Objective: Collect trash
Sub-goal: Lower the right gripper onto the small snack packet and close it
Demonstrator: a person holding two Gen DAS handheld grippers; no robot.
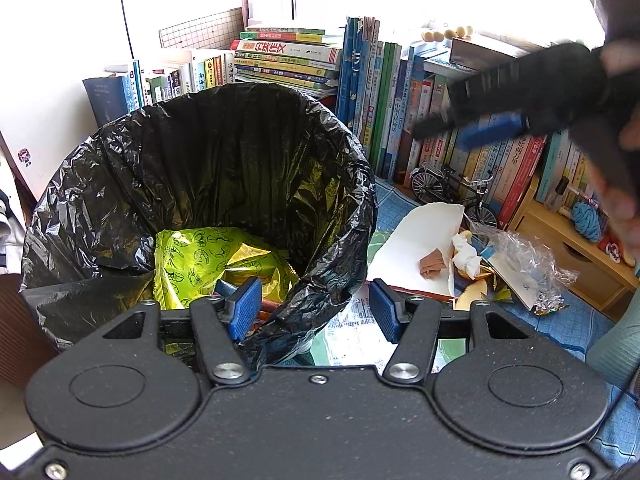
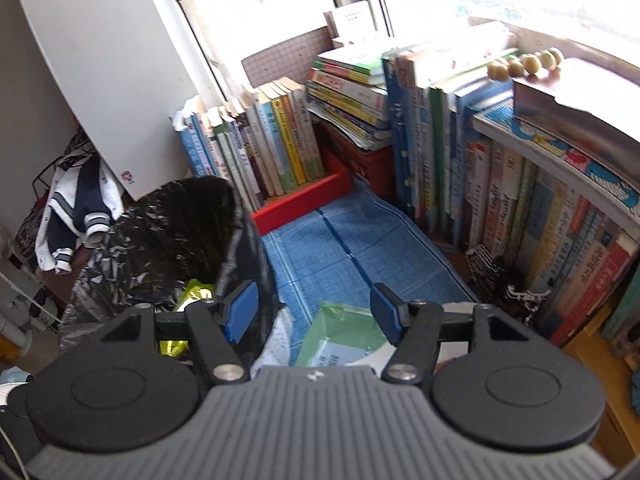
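A bin with a black liner (image 1: 208, 148) fills the left of the left wrist view, and a yellow-green snack wrapper (image 1: 208, 256) lies at its bottom. My left gripper (image 1: 314, 304) is open and straddles the bin's near rim, one blue pad inside and one outside. Right of the bin, a trash pile lies on the blue mat: white paper (image 1: 420, 240), a crumpled tissue (image 1: 466, 256), a brown scrap (image 1: 432, 266) and clear plastic wrap (image 1: 528, 256). My right gripper (image 1: 472, 128), blurred, hangs above that pile. In its own view the right gripper (image 2: 314, 304) is open and empty, over a green-and-white booklet (image 2: 340, 340) beside the bin (image 2: 168, 232).
Rows and stacks of books (image 1: 288, 56) line the back and right. A model bicycle (image 1: 452, 192) stands before them, beside a wooden shelf (image 1: 580, 264). A red box edge (image 2: 304, 200) borders the blue mat (image 2: 352, 240). Clothes (image 2: 76, 216) hang left of the bin.
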